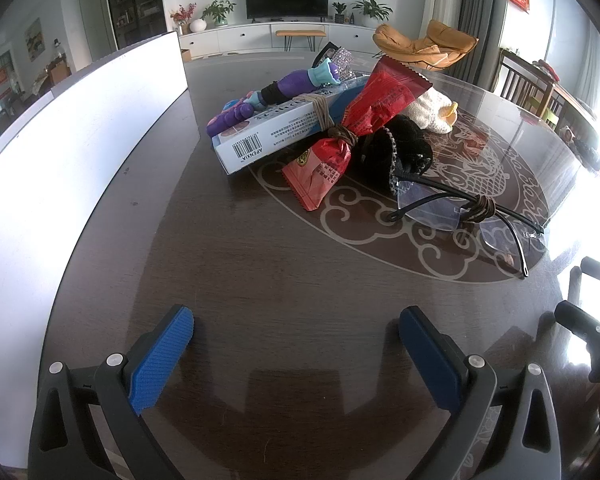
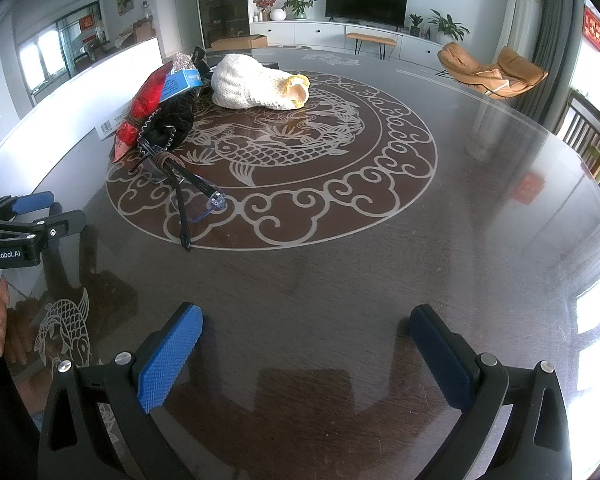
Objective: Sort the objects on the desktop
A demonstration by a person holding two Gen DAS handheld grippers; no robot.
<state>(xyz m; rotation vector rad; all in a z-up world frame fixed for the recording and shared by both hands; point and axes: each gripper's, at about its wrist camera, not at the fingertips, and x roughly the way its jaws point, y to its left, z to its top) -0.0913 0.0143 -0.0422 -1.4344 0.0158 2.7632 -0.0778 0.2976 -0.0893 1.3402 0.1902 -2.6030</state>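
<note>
Holding both tongs spread and empty, I have the left tongs (image 1: 296, 344) and right tongs (image 2: 306, 344) hovering above bare dark wooden table (image 2: 380, 280), well short of the objects. Nearest is a pair of clear-lensed black-framed glasses (image 1: 472, 216), its arms bound with a brown band. Risk: the thin lenses lie flat on a glossy surface, so the pads may skid them away or bend the frame. Beyond lies a tangled heap: red foil snack packet (image 1: 364, 120), white-and-blue cardboard box (image 1: 276, 132), black fuzzy pouch (image 1: 400, 148), purple plush toy (image 1: 260, 100), and cream knitted pouch (image 2: 256, 84). Risk: these overlap, so lifting one may drag or topple neighbours.
</note>
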